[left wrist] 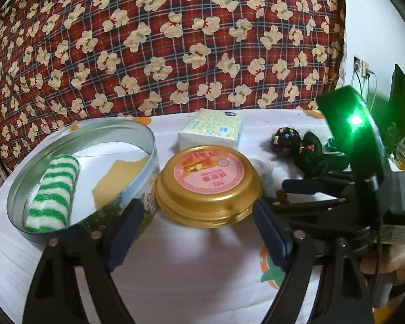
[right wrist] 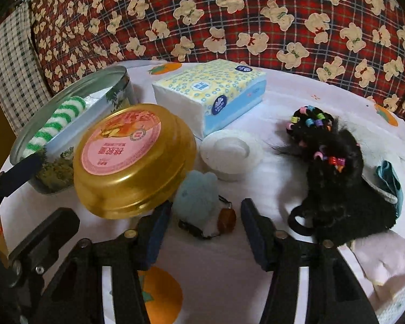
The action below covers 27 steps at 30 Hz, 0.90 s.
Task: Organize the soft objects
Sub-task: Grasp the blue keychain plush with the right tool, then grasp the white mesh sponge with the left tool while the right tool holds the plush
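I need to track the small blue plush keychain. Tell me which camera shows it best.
The right wrist view. The blue plush keychain lies in the open just ahead of the right gripper, between its spread fingers, with its amber charm visible. In the left wrist view I cannot find it; the gold lid and the gripper probably hide it.

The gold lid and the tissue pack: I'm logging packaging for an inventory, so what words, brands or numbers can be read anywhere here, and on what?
Nothing can be quoted with confidence.
gold lid: the pink round label carries upside-down Chinese characters and a small round seal, too blurred to read.
tissue pack: dark blue round logos and a small blue label, with print too small to read.
open tin: printed pattern on the outer wall, no legible words.
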Each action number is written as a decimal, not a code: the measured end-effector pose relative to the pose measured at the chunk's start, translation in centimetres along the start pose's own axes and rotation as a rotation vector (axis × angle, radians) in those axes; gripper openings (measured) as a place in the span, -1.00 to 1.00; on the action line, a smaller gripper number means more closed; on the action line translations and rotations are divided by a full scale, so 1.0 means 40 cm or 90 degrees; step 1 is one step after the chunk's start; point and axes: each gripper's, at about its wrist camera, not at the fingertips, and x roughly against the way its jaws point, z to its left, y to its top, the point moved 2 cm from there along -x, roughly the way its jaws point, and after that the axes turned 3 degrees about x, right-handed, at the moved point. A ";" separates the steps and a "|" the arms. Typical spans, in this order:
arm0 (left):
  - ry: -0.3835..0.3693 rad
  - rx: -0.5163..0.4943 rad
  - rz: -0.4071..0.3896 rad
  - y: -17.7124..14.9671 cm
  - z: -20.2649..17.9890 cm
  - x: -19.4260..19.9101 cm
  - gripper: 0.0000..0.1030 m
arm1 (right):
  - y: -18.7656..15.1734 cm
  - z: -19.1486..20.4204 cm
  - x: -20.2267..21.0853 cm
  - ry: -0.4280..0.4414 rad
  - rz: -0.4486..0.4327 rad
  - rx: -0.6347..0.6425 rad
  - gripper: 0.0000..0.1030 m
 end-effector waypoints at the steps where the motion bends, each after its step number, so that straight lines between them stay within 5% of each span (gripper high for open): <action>1: -0.001 -0.001 0.000 -0.001 -0.002 0.000 0.62 | 0.000 -0.003 -0.004 0.001 0.005 -0.004 -0.41; 7: -0.005 -0.008 0.003 -0.005 -0.017 -0.002 0.62 | -0.005 -0.043 0.022 0.007 -0.020 -0.045 -0.65; 15: -0.052 -0.019 0.009 -0.007 -0.073 -0.016 0.62 | -0.056 -0.097 0.185 -0.057 -0.168 -0.065 -0.69; 27: -0.268 -0.098 0.041 -0.006 -0.330 -0.008 0.62 | -0.170 -0.341 0.419 -0.227 -0.246 -0.160 -0.69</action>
